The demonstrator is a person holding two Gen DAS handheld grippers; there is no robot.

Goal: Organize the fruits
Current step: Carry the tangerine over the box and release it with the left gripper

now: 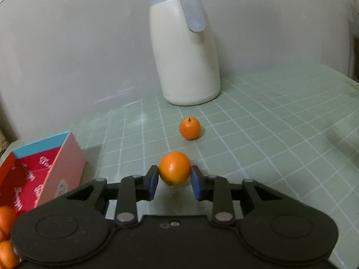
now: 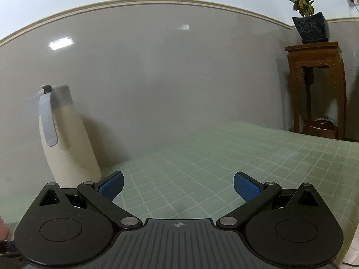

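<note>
In the left wrist view my left gripper (image 1: 174, 174) is shut on a small orange (image 1: 174, 167), held between its blue pads just above the green checked tablecloth (image 1: 269, 123). A second small orange (image 1: 189, 127) lies on the cloth a little farther ahead. An open red and pink box (image 1: 47, 168) stands at the left, with several oranges (image 1: 5, 235) showing at its near end. In the right wrist view my right gripper (image 2: 178, 185) is open and empty above the tablecloth (image 2: 224, 157).
A cream thermos jug with a grey handle (image 1: 184, 56) stands at the back against the grey wall; it also shows in the right wrist view (image 2: 67, 139). A wooden stand (image 2: 314, 85) with a potted plant (image 2: 307, 15) is beyond the table's right edge.
</note>
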